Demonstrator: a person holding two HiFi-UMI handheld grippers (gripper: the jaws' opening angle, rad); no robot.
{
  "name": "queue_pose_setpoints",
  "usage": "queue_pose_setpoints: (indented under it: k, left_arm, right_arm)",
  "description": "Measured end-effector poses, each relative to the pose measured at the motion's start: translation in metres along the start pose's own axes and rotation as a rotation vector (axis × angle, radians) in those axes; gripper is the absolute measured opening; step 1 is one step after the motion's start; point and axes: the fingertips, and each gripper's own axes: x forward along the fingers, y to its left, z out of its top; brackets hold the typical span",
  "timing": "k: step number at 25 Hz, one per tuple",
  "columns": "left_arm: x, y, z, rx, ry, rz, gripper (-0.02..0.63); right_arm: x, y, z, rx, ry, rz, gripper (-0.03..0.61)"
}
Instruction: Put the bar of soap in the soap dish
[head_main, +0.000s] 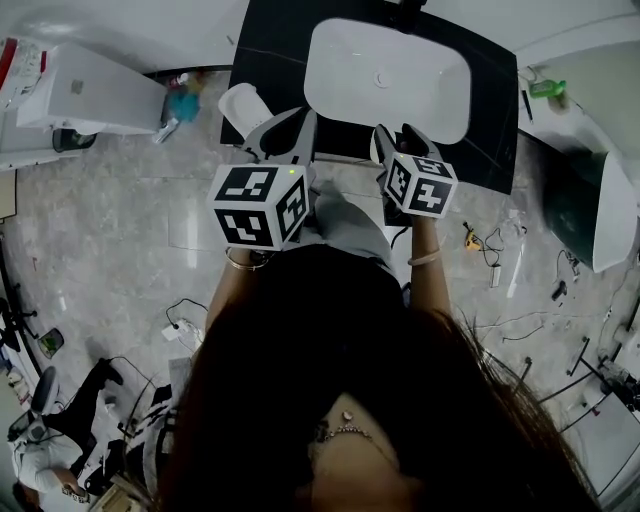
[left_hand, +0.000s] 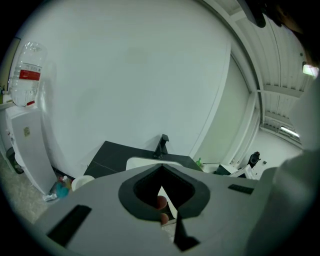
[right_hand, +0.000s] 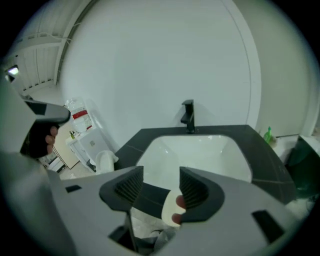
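A black counter (head_main: 265, 50) with a white sink basin (head_main: 322, 62) and a black faucet (right_hand: 188, 116) stands in front of me. No bar of soap or soap dish can be made out in any view. My left gripper (head_main: 303, 115) hovers before the counter's front edge, left of the basin, and its jaws meet at the tips (left_hand: 161, 170). My right gripper (head_main: 397, 132) hangs just in front of the basin. Its ribbed pads (right_hand: 192, 186) stand apart and nothing is pressed between them. A pale oval shape (right_hand: 169, 210) shows below the right pad. I cannot tell what it is.
A white rounded container (head_main: 245, 100) sits at the counter's left end. Farther left are a white cabinet (head_main: 90, 90) and a water bottle (left_hand: 27, 75). A white tub (head_main: 600, 210) and a green bottle (head_main: 548, 88) stand on the right. Cables (head_main: 485, 250) lie on the tiled floor.
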Motion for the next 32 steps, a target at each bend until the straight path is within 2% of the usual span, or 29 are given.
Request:
queue_pose_setpoints:
  k: [2, 4, 10, 15, 21, 27, 32]
  left_arm:
    - [0.003, 0.001, -0.003, -0.001, 0.016, 0.006, -0.006]
    - [0.006, 0.003, -0.006, -0.001, 0.03, 0.011, -0.005]
    - [0.011, 0.008, -0.011, 0.001, 0.063, 0.033, -0.005]
    - [0.017, 0.011, -0.011, 0.001, 0.074, 0.046, -0.005]
    - [0.016, 0.015, -0.013, -0.006, 0.078, 0.062, -0.005]
    - [0.013, 0.018, -0.016, -0.017, 0.082, 0.07, -0.005]
    - [0.008, 0.021, -0.017, -0.022, 0.077, 0.079, -0.006]
  right_arm:
    - [0.016, -0.008, -0.02, -0.002, 0.07, -0.015, 0.257]
    - [0.032, -0.017, -0.039, -0.005, 0.136, -0.036, 0.283]
    - [0.06, -0.035, -0.075, -0.003, 0.234, -0.123, 0.3]
    - [0.072, -0.039, -0.095, 0.025, 0.325, -0.123, 0.305]
    - [0.077, -0.039, -0.104, 0.042, 0.355, -0.126, 0.308]
    - [0.079, -0.039, -0.105, 0.004, 0.39, -0.18, 0.308]
    - [0.078, -0.038, -0.105, -0.001, 0.4, -0.183, 0.307]
